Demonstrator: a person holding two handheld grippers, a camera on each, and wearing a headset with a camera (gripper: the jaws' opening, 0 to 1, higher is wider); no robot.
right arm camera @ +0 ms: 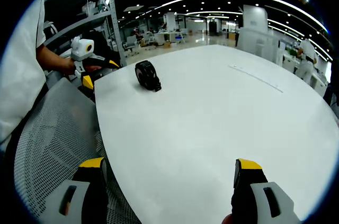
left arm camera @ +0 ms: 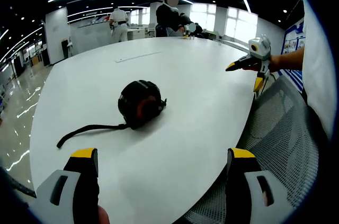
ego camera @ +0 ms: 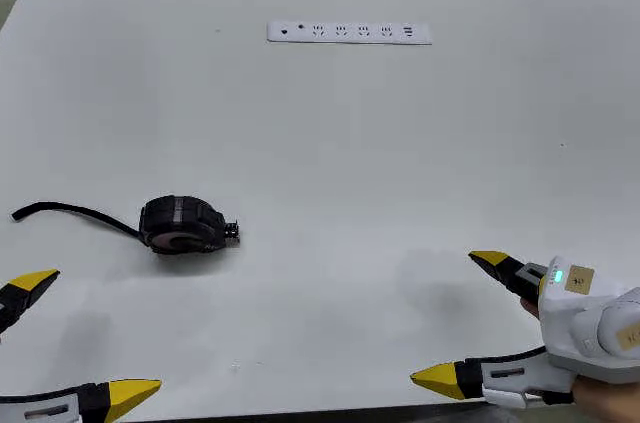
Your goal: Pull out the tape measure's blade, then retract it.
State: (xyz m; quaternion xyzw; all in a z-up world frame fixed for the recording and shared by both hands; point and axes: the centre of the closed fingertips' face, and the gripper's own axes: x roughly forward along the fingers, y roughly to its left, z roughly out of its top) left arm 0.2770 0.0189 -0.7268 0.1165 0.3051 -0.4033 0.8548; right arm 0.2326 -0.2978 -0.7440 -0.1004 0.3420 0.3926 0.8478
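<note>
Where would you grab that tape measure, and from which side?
Probably the round case, from above, jaws across its two flat faces: it stands on edge. Keep off its right end, where the blade tab pokes out; the strap trails left.

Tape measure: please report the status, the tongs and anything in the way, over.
Open and empty: left tongs, right tongs. Blade in, tape measure untouched on table. Path free; power strip far behind.
</note>
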